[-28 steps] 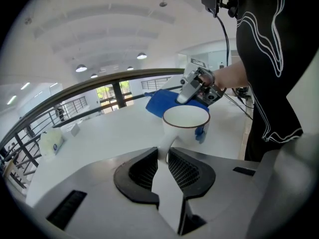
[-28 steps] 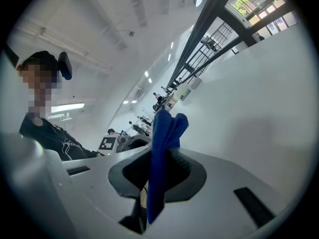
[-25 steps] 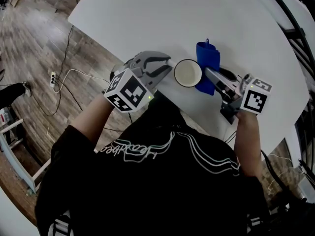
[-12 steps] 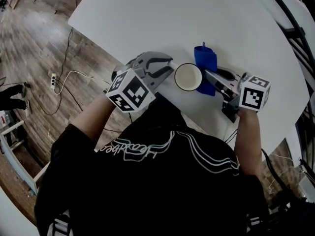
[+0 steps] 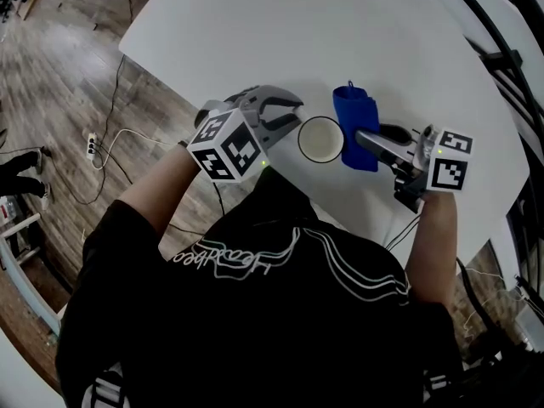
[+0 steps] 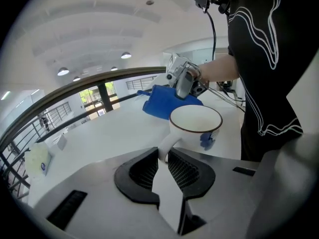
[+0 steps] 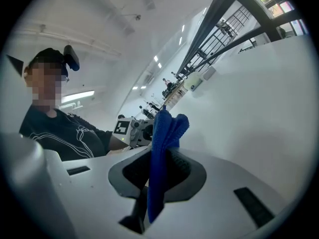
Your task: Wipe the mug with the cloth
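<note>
The mug [image 5: 321, 138] stands upright near the front edge of the white desk [image 5: 340, 32], mouth up and empty; whether its base is fully seated cannot be confirmed. Its handle [image 6: 166, 144] points toward the left claw [image 6: 162, 157]. The jaws of that claw have just been closing and now stand narrow, with the pads bearing on the handle between them. On the opposite side of the mug, the right claw [image 7: 160, 166] is clamped on a folded blue cloth [image 5: 355, 119], which projects beyond the jaw tips. The cloth sits just beside the mug's outer wall; contact cannot be confirmed.

Step in hand, as judged: mug braced, cloth presented, wiping at or near its start.

Next move requires:
- a steady left grip on the handle;
- the cloth pressed to the wall or rim and drawn around it.
</note>
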`<state>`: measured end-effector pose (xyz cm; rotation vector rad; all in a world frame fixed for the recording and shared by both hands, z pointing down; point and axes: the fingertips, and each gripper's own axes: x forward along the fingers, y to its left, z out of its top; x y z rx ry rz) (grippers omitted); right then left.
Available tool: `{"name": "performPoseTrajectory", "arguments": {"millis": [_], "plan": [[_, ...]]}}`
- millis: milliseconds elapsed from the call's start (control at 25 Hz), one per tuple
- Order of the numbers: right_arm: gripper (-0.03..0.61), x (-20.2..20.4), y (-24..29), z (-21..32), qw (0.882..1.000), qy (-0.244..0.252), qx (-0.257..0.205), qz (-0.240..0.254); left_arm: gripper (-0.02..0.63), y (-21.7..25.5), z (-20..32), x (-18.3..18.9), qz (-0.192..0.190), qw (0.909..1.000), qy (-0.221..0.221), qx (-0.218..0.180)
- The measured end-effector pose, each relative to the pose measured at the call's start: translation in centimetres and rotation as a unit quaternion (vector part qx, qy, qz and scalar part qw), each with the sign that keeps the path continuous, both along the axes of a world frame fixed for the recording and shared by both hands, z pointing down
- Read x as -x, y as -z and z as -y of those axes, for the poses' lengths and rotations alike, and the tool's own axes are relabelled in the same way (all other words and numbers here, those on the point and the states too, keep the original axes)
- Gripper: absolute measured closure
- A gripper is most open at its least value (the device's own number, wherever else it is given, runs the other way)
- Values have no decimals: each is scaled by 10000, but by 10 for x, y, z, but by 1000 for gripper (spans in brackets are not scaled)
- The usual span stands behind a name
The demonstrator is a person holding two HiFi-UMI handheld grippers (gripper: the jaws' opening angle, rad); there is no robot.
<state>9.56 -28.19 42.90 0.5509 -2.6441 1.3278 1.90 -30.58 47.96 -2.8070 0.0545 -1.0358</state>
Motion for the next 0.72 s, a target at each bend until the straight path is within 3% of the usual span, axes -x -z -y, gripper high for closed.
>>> {"name": "performPoseTrajectory", "arguments": {"millis": [400,720], "plan": [[531,-1,3,0,9983,576,4,85,552,5,15,-27,-67,9991,-378,193],[531,8,-12,-1,9978,637,122,155,552,2,12,-29,-181,9980,-499,342]]}}
